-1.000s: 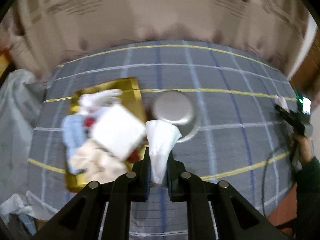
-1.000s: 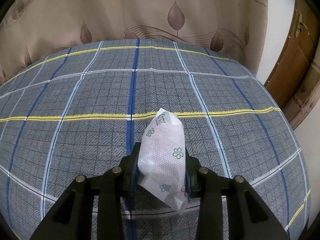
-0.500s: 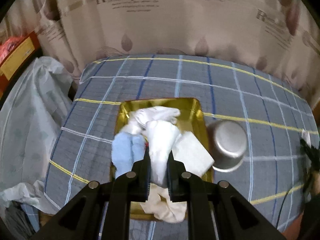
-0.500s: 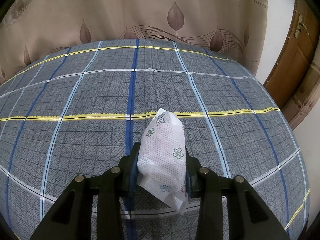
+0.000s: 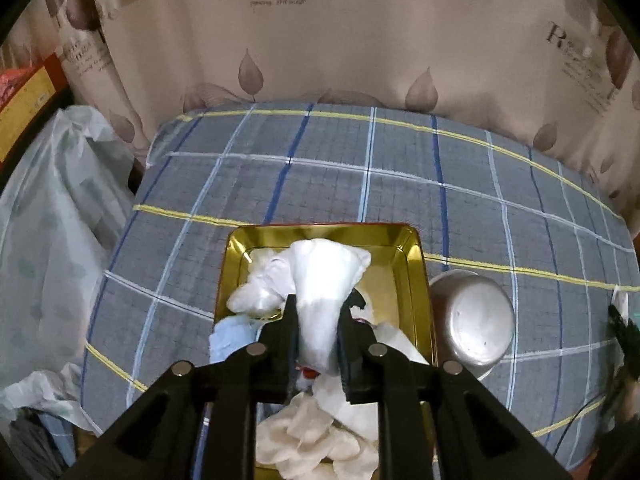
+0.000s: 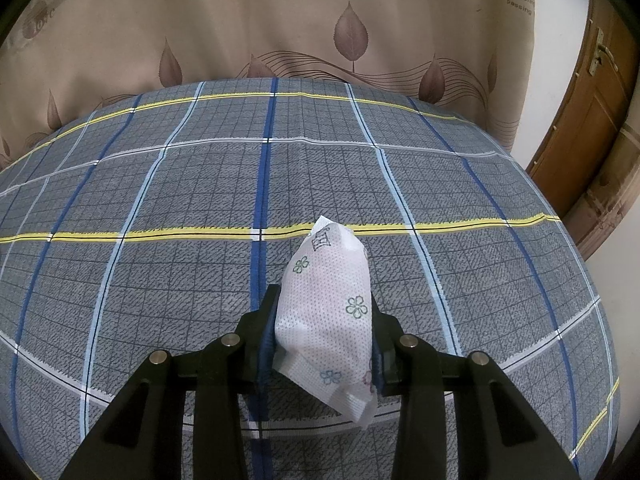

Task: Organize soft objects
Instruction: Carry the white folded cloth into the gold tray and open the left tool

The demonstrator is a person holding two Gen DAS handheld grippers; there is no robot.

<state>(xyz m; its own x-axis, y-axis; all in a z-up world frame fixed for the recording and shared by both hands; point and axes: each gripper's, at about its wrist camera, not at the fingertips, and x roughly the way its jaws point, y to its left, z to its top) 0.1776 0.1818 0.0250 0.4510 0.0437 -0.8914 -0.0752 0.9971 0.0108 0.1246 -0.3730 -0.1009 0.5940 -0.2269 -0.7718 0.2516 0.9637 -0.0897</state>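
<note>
My left gripper [image 5: 318,312] is shut on a white soft pad [image 5: 326,280] and holds it above the gold tray [image 5: 412,276]. The tray holds several soft things: white cloths [image 5: 260,292], a light blue piece [image 5: 232,336] and cream pads [image 5: 316,436]. My right gripper [image 6: 324,316] is shut on a white flowered soft packet [image 6: 326,312] and holds it over the checked cloth [image 6: 160,240], far from the tray. The right gripper shows small at the right edge of the left wrist view [image 5: 622,320].
An upturned steel bowl [image 5: 476,320] sits just right of the tray. Plastic bags [image 5: 44,240] lie off the table's left edge. A curtain [image 5: 320,40] hangs behind the table. A wooden door [image 6: 592,120] stands at the right.
My left gripper has swung left with the white pad, from over the steel bowl to above the gold tray. The right gripper has stayed still with its packet.
</note>
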